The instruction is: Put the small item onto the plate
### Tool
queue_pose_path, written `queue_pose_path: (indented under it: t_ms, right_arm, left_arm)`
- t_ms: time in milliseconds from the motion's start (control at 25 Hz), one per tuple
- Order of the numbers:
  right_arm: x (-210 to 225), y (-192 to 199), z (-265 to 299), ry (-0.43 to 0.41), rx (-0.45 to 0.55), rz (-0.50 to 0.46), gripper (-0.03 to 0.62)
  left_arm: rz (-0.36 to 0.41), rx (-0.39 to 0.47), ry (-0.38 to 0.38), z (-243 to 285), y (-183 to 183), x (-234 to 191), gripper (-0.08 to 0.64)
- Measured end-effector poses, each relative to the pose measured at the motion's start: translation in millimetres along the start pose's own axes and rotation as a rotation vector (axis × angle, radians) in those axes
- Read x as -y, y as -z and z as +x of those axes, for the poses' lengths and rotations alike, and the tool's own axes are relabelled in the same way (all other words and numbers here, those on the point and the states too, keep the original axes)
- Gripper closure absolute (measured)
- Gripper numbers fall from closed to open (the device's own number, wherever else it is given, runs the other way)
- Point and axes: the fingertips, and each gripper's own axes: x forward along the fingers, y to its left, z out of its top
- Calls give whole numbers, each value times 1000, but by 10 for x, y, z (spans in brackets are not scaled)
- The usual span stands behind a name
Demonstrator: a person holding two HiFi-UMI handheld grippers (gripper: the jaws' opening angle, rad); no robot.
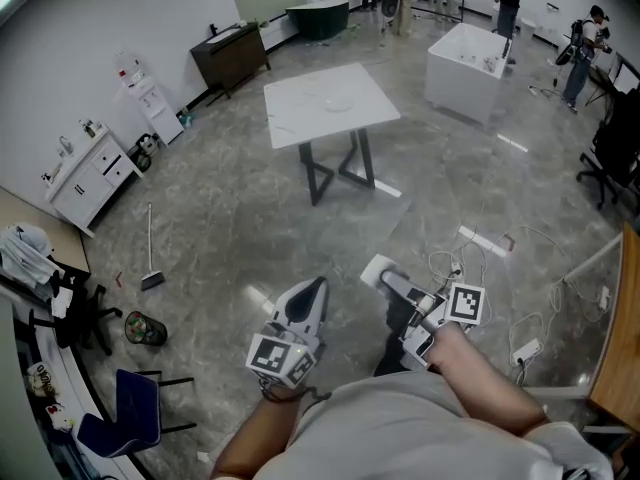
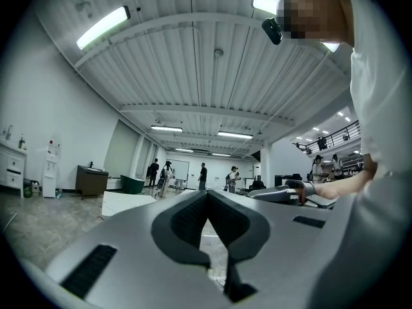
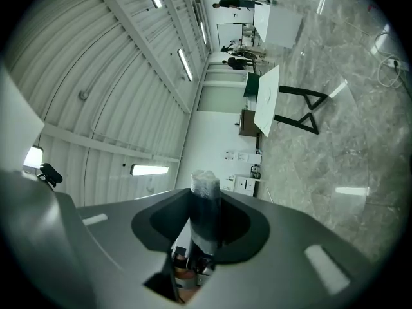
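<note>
Two grippers are seen low in the head view, held side by side above a grey marbled floor [image 1: 220, 218]. The left gripper [image 1: 316, 286] is closed: in the left gripper view its dark pads [image 2: 193, 221] are brought together at the tips, and nothing is caught between them. The right gripper [image 1: 376, 271] is clamped on the small item [image 3: 205, 201], a short dark piece with a pale, rough top. In the right gripper view this item is pinched between the two pads and stands out a little past the jaw tips, so the jaws are kept partly apart by it. In the head view the item itself cannot be told apart from the pale tip of the right gripper. A white table [image 1: 300, 118] on dark crossed legs is seen well ahead of both grippers, with open floor between. A faint round shape on its top is taken to be the plate [image 1: 338, 99], though its outline is hard to make out against the white surface. The small item is thus held off the floor in the right gripper, well apart from the table and the plate. White cables [image 1: 520, 298] are strewn over the floor just beyond the right gripper.
</note>
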Motion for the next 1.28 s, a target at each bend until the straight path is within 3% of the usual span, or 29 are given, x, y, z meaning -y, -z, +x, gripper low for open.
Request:
queue_pose_path:
  t_ms: [480,800,1040,1280]
  right_arm:
    - [420,-1808,828,1,-111,-16,488]
    - [718,-2607,1235,10,-87,10,488]
    - [958,-3080,1763,21,-65,6,488]
    - [1173,-3580,2591,43,-29,-4,488]
  left_arm:
    - [-21,34,-104,1857,-25,-787,554]
    - [-26,30,-120,2700,-57,-1243,554]
    - [-31,32,-87,3323,-61,-1797,554]
    - [-38,26,-21,3986,-153,-2634,554]
